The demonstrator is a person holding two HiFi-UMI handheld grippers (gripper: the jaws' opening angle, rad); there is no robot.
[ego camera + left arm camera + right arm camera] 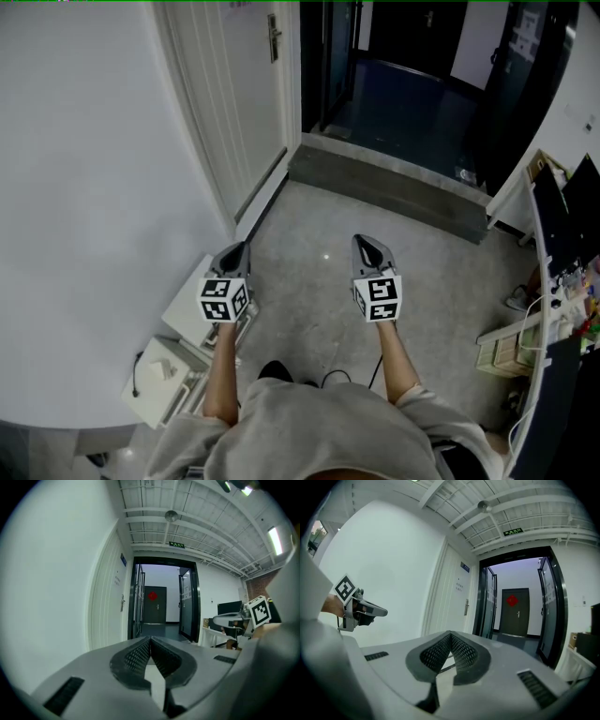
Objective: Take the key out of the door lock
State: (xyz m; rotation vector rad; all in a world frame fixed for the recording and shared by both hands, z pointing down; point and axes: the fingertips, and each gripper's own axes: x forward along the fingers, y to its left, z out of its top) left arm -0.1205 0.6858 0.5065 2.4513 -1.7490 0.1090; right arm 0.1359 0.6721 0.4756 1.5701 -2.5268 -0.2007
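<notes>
Head view: left gripper [242, 249] and right gripper [362, 244] point at the white door [239, 103], well apart from it, likely to get closer. Left gripper view: jaws together, holding nothing; key by the handle [122, 603] too small to see. Right gripper view: jaws together, empty.

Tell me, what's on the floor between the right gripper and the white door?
Nothing. The head view shows only bare grey floor between the right gripper and the door.
</notes>
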